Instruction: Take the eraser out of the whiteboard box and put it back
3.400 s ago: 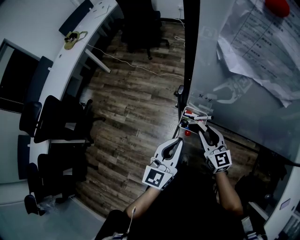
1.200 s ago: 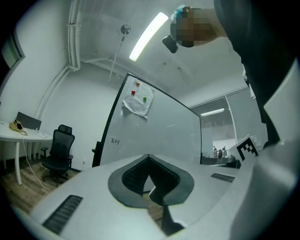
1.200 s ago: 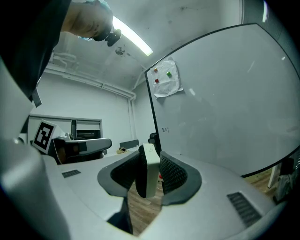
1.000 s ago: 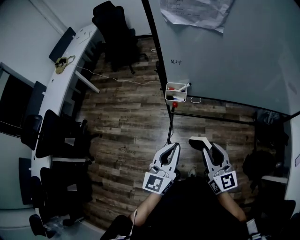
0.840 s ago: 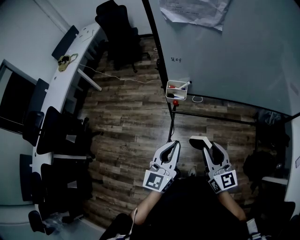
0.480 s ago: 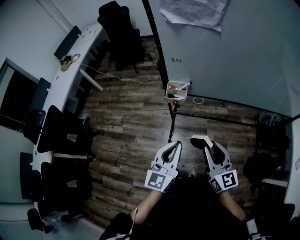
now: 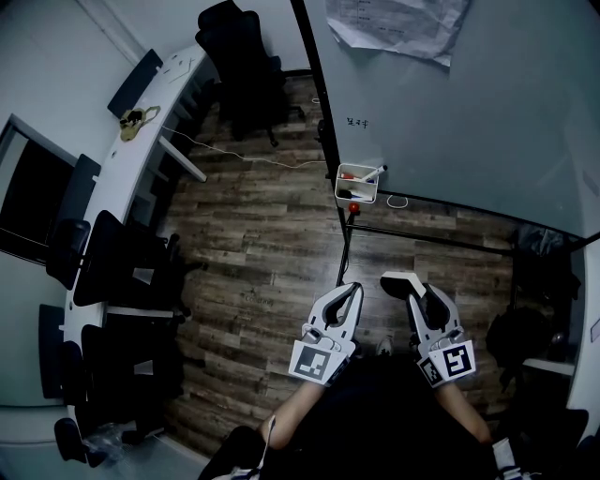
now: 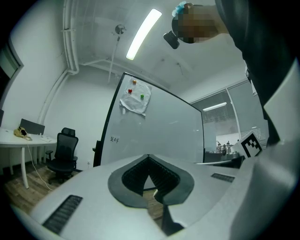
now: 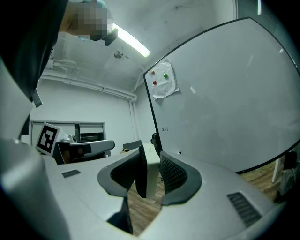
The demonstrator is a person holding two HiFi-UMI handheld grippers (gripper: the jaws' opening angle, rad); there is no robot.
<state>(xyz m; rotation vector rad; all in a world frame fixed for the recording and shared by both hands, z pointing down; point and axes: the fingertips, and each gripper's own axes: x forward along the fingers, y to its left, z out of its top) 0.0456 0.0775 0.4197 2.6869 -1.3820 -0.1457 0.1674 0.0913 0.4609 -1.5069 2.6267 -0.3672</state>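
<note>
The white whiteboard box (image 7: 356, 185) hangs at the whiteboard's (image 7: 469, 122) lower left corner, with markers in it. The eraser (image 7: 399, 279), a pale flat block, is away from the box. My right gripper (image 7: 405, 286) is shut on it and holds it level over the floor. In the right gripper view the eraser (image 9: 146, 173) stands on edge between the ribbed pads, facing the whiteboard (image 9: 220, 112). To the left of it, my left gripper (image 7: 351, 291) is shut with nothing in it; in its own view the left gripper's tips (image 8: 149, 158) meet.
The whiteboard's black stand rail (image 7: 422, 234) crosses the wooden floor between me and the box. A black office chair (image 7: 239, 56) stands at the back. A long white desk (image 7: 141, 131) and more dark chairs (image 7: 103, 253) line the left side. Papers (image 7: 394, 23) hang on the board.
A few seconds ago both grippers were close to the box, the right one at its rim. Now they are well back from it, the eraser in the right gripper. Over the last second, nothing moved.
</note>
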